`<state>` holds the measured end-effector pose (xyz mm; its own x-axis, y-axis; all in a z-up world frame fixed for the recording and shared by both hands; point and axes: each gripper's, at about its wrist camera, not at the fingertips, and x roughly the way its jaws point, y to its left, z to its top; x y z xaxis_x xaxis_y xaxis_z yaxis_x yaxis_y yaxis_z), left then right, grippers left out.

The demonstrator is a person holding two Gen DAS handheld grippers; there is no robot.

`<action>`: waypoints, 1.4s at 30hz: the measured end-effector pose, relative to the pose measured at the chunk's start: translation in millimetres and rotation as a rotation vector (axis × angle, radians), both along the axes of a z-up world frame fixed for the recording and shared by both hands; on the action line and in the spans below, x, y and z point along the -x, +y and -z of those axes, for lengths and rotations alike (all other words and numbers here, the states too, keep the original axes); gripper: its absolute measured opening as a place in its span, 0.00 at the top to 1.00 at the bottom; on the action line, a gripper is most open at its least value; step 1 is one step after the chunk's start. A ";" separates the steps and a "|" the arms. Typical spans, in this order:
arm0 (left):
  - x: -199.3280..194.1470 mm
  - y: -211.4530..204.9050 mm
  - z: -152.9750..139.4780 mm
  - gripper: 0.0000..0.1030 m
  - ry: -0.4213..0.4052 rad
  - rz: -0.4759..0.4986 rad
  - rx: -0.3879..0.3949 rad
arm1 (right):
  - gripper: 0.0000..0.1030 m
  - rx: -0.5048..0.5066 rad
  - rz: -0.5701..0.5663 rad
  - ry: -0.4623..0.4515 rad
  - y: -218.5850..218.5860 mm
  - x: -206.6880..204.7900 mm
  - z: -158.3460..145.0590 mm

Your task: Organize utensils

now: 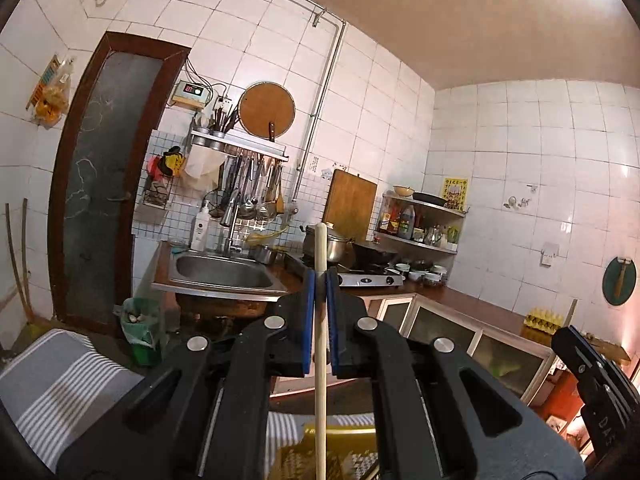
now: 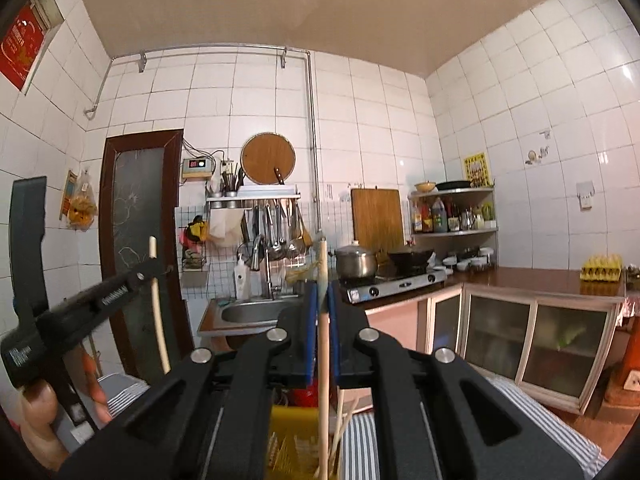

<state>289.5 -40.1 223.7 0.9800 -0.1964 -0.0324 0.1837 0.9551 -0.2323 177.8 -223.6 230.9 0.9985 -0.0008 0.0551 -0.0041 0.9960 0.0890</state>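
- Above the yellow basket [image 2: 288, 440], both grippers are lifted and pointing level toward the sink [image 1: 224, 276] across the kitchen.
- The left gripper [image 1: 320, 312] has its fingers clenched on a pale wooden chopstick [image 1: 320, 352], which stands upright between the blue pads; its tip shows above the fingers and its shaft runs down toward the basket.
- The right gripper [image 2: 322, 312] is likewise clenched on a second wooden stick [image 2: 323, 360], also upright, with a frayed or marked top end I cannot read clearly.
- A few more thin sticks [image 2: 340, 428] lean beside the basket, below the right gripper, over a striped cloth [image 2: 540, 412].
- In the right wrist view a hand [image 2: 36, 420] carries the left gripper, left of the basket, with its chopstick sticking up past the fingers.
- Judged step: one utensil has been picked up in each gripper, and both are in the air between pickup and placement.
- The destination is not evident; utensil holders sit on the wall rack [image 1: 236, 142] above the sink, and the basket itself is a candidate.
- The next move calls for keeping both sticks vertical, holding the grip firm so neither slides, and lowering each tip-first into one holder without the two shafts crossing.
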 end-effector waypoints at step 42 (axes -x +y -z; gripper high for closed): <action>-78.6 -31.2 123.9 0.95 0.219 -0.021 -0.148 | 0.63 -0.211 0.256 0.784 -137.0 -166.9 224.1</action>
<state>368.1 -71.3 99.8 0.9502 -0.1535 -0.2711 0.1244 0.9848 -0.1216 344.7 -360.6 6.9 0.7156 -0.1648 -0.6788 0.3595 0.9201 0.1556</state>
